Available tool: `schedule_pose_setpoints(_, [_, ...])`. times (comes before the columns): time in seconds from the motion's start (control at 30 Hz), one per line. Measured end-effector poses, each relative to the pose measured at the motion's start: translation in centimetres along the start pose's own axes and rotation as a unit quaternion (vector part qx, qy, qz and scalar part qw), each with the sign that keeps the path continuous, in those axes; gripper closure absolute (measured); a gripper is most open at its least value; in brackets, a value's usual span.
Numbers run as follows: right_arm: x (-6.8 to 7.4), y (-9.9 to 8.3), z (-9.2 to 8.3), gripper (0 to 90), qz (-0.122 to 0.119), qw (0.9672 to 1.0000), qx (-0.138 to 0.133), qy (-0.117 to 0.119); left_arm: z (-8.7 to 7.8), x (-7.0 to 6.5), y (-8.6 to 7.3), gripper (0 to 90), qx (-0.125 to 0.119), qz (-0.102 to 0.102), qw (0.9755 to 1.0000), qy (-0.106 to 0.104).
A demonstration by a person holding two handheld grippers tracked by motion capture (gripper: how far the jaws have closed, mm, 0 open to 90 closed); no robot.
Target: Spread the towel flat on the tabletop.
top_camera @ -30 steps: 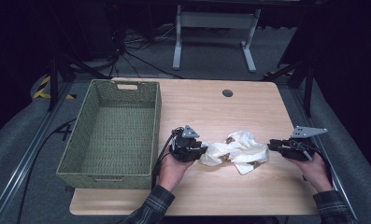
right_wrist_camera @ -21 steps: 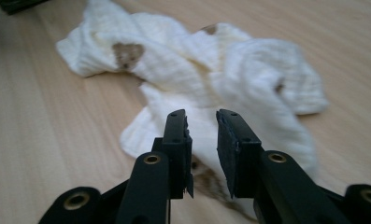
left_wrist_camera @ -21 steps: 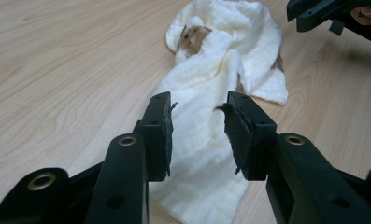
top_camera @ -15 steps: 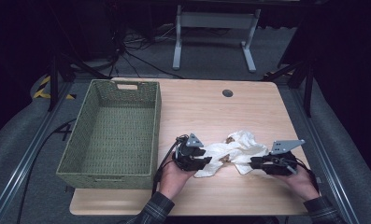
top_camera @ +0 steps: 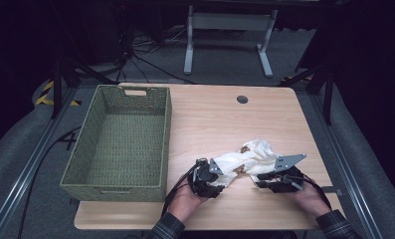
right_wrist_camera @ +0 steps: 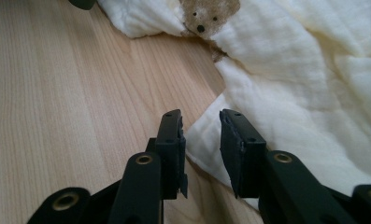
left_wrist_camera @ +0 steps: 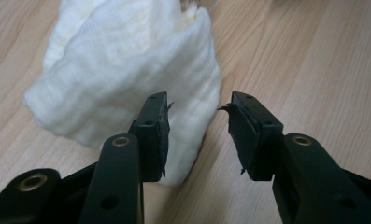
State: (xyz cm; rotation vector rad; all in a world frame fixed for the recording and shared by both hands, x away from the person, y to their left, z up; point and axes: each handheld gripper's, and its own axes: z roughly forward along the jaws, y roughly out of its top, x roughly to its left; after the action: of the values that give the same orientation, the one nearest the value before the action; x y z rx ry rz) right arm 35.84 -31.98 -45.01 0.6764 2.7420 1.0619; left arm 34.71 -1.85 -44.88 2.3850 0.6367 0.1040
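The wooden surface (top_camera: 210, 124) carries a green woven basket (top_camera: 120, 142) on its left side; right of the basket, near the front edge, lies a crumpled cream cloth (top_camera: 247, 159) with a small brown bear face printed on it (right_wrist_camera: 209, 16); the left tongs (left_wrist_camera: 197, 121) sit at the cloth's near-left end, jaws a moderate gap apart and just opening, one jaw over the cloth's edge, nothing pinched; the right tongs (right_wrist_camera: 201, 135) meet the cloth's right corner, jaws narrowly apart and just opening, a cloth edge lying in the gap, unclamped.
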Motion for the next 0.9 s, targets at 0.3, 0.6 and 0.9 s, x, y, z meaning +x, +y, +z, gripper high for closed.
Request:
schedule_pose_setpoints(0.3, [0.2,0.0,0.3,75.1,-0.009,0.9998,0.007,-0.014,0.2,0.5,-0.4,68.5,0.016,0.009,0.9997,0.018])
schedule_pose_setpoints(0.6, [-0.5,-0.2,-0.2,86.2,-0.001,0.9998,0.012,-0.013,-0.1,1.7,-0.4,86.9,0.01,-0.027,0.9996,0.002])
schedule_pose_setpoints(0.9, [-2.0,-1.6,-3.5,86.3,0.033,0.9989,-0.014,-0.031,-1.5,2.5,-0.5,87.5,-0.034,-0.049,0.9982,0.008])
